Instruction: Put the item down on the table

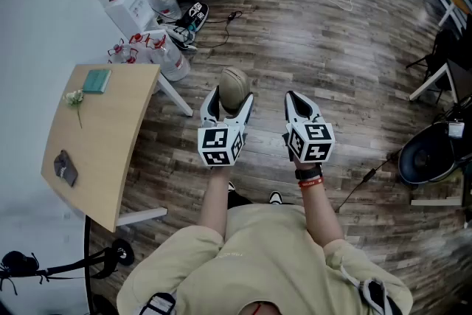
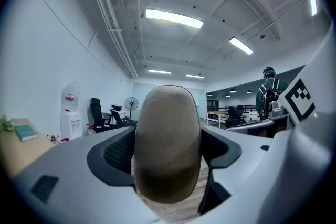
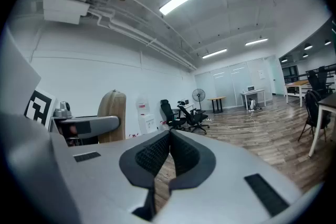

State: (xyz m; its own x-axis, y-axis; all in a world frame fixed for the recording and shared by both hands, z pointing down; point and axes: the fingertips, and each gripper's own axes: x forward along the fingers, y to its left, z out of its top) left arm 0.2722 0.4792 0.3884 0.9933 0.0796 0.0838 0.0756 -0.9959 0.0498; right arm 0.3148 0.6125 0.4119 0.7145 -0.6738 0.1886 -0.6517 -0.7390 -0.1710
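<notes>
**L gripper holding item, not on table yet**

On my head view, L gripper (image 1: 230, 104) is clamped on the tan oval item (image 1: 234, 85). The L gripper view confirms it: jaws spread wide, both pads pressed against the item's sides, item upright btwn them and its lower part darker. Gripper points about level. The item is up in the air over the wood floor (image 1: 310, 40), off to the right of the table (image 1: 110, 136) and not touching it.

R gripper (image 1: 297, 102) sits just beside the L one, tilted slightly down. Its own view shows the pads closed on each other w/ nothing btwn them.

On the table I see a teal book (image 1: 96, 80) at the far end, a small flower (image 1: 74, 98) near it, and a dark flat thing (image 1: 66, 167) closer to me; can't ID that one. Water jugs (image 1: 168, 59) stand on the floor past the table's far corner.
</notes>
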